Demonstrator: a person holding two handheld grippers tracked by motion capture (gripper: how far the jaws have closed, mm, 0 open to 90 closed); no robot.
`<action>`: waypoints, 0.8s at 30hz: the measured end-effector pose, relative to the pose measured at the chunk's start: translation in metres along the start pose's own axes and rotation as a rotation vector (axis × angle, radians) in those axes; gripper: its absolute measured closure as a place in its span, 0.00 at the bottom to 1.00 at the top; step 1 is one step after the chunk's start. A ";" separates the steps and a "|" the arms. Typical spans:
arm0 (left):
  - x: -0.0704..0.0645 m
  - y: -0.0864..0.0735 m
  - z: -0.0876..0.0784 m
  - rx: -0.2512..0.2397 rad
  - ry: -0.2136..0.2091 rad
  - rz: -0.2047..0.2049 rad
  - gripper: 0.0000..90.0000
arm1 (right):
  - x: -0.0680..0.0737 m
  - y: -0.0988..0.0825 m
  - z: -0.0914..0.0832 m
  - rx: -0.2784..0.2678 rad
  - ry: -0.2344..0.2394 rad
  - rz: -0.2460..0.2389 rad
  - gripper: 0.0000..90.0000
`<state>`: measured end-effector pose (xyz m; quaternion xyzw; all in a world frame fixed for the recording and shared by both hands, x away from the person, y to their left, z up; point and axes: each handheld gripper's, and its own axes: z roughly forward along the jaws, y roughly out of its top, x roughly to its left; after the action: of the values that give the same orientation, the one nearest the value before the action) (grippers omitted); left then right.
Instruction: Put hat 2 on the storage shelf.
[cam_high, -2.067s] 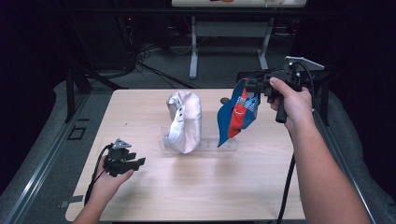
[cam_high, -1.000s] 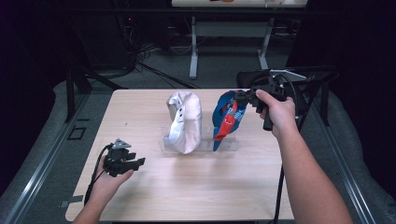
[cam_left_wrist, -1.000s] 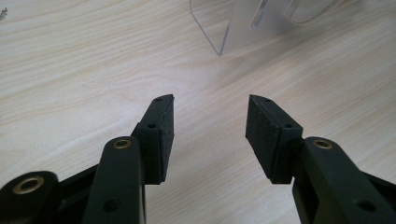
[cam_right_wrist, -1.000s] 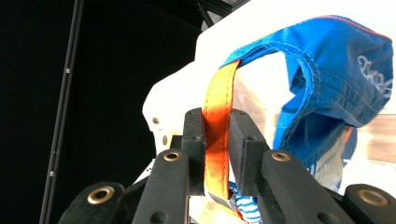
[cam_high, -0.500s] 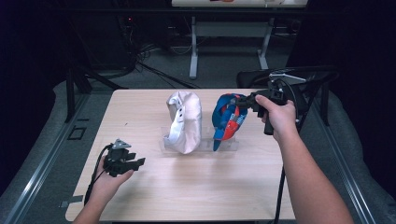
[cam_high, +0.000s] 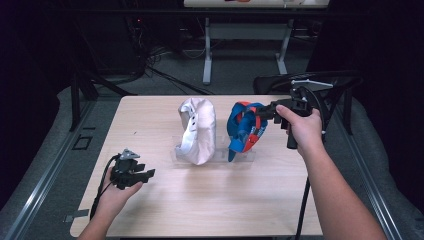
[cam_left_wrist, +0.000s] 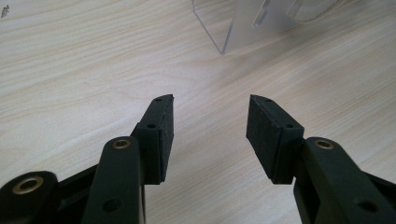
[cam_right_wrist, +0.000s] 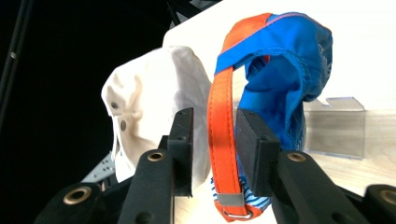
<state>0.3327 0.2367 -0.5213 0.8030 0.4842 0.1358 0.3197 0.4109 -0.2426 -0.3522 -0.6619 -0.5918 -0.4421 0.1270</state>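
here my right tool has just been opening, its jaws loose around the orange strap of the blue cap on the clear stand. my left tool rests open and empty on the desk, beside a white cap.

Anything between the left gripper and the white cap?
Bare tabletop, per the high view, between left gripper and white cap. The left gripper view adds the clear stand's edge ahead.
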 end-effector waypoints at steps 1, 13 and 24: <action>0.000 0.000 0.000 0.000 0.001 0.001 0.57 | 0.000 -0.002 -0.001 0.001 0.004 -0.002 0.74; 0.000 0.000 0.000 0.002 0.002 -0.005 0.57 | 0.003 -0.032 0.000 0.004 -0.112 -0.159 0.65; 0.002 -0.001 -0.001 0.006 0.003 -0.009 0.57 | -0.024 -0.075 0.017 -0.004 -0.141 -0.212 0.61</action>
<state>0.3325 0.2389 -0.5217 0.8016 0.4889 0.1341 0.3170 0.3537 -0.2270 -0.4065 -0.6255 -0.6649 -0.4067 0.0364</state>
